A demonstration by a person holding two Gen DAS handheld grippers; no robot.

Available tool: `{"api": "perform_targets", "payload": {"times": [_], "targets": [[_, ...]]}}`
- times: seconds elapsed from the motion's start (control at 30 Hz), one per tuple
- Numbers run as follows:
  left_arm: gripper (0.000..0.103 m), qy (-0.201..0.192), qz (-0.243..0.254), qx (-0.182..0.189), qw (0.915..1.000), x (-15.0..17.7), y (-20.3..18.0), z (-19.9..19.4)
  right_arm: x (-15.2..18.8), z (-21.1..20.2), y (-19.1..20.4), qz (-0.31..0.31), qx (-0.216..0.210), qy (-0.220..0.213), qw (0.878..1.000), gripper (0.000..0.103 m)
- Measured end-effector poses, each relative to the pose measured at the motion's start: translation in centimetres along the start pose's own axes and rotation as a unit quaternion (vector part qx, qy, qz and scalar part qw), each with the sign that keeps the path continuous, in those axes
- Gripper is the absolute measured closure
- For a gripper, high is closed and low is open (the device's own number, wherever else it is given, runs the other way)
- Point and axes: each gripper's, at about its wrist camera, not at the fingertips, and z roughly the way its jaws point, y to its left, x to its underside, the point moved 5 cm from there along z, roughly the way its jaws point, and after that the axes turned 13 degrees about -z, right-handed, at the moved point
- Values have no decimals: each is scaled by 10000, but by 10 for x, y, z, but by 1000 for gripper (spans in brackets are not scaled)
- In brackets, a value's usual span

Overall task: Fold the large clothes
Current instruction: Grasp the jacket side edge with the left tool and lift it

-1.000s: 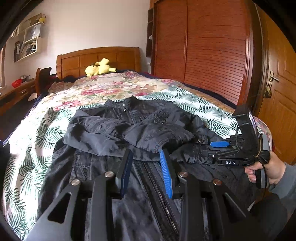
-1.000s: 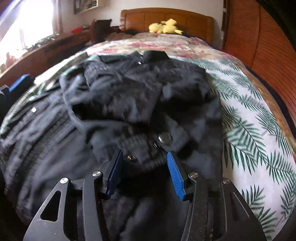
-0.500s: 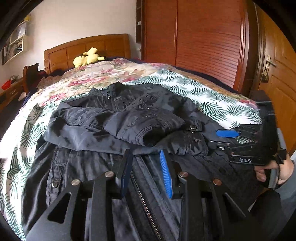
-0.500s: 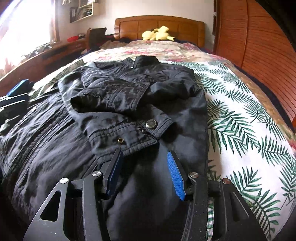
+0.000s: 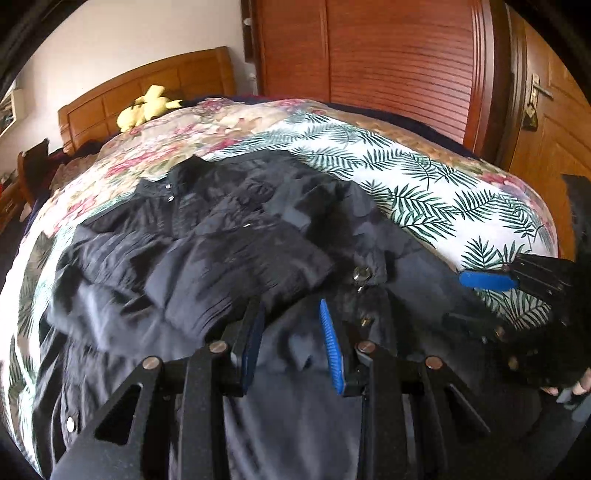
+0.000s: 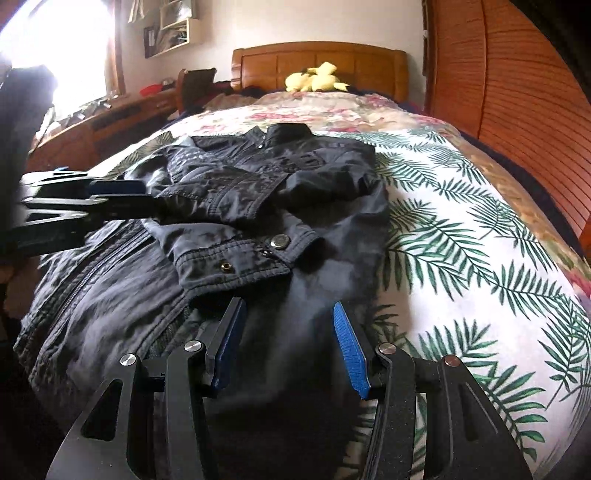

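Your right gripper [image 5: 491,295] partly cut by left view's right edge. Jacket [image 6: 236,236] hem runs below frame, hidden behind your fingers [image 6: 349,347]. Shelf [image 6: 177,27] contents too small to tell.

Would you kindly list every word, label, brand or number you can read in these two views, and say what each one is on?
No text can be read in either view.
The black jacket shows only plain metal snaps and a zipper, no label.
The right gripper, seen from the left camera, is too blurred to show any marking.
The items on the wall shelf are too small to read.
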Motion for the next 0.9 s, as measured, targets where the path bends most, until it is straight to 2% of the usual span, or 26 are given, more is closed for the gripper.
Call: {"api": "perform_targets", "payload": {"times": [0.37, 0.57, 0.67, 0.7, 0.73, 0.8, 0.9], "targets": [[74, 507, 185, -233, 9983, -13, -24, 57, 8, -13, -15, 62, -83, -138, 9999, 53], [73, 697, 448, -503, 9953, -12, -28, 77, 3, -16, -15, 47, -80, -215, 9997, 53], [73, 655, 548, -559, 9948, -14, -28, 79, -1, -16, -15, 24, -56, -243, 9997, 53], [76, 613, 562, -564, 9949, -15, -27, 78, -3, -16, -15, 24, -46, -258, 9997, 53], [91, 579, 580, -538, 9952, -17, -26, 76, -5, -16, -15, 25, -38, -271, 9996, 53], [95, 548, 562, -456, 9959, -20, -23, 69, -9, -15, -14, 29, -30, -295, 9996, 53], [97, 250, 436, -374, 9980, -29, -12, 45, -14, -13, -10, -13, -31, -321, 9995, 53]]}}
